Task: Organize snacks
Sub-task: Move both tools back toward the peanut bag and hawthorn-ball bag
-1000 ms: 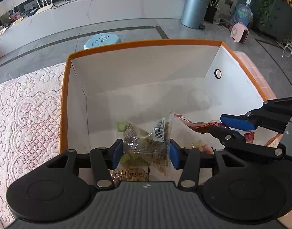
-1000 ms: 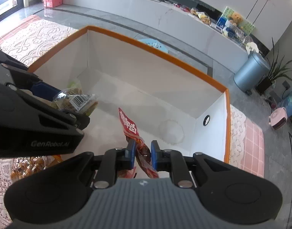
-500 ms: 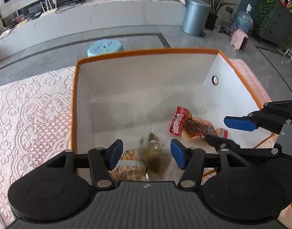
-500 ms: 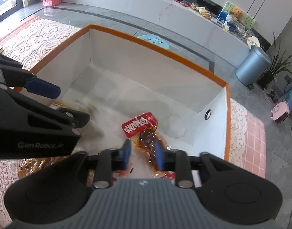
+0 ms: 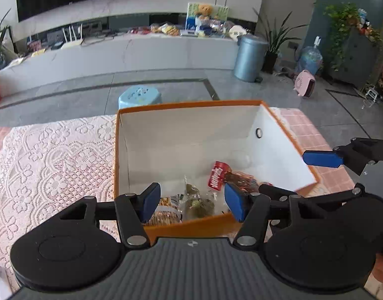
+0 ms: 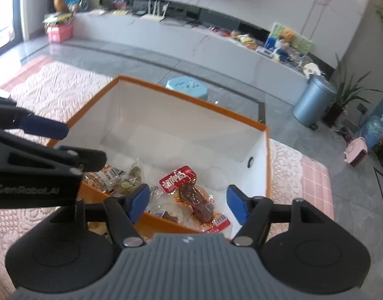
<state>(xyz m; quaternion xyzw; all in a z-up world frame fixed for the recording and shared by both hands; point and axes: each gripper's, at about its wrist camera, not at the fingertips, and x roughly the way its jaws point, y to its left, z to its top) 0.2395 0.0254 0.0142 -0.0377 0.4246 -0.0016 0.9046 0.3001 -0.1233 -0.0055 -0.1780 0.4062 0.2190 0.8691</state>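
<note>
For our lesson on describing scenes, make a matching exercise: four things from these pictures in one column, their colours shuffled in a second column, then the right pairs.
Things:
1. stool
2. bin
3. box rim
4. tablecloth

Colours:
A. orange
B. pale pink lace
C. light blue
D. silver-grey

Pairs: 1-C, 2-D, 3-A, 4-B
</note>
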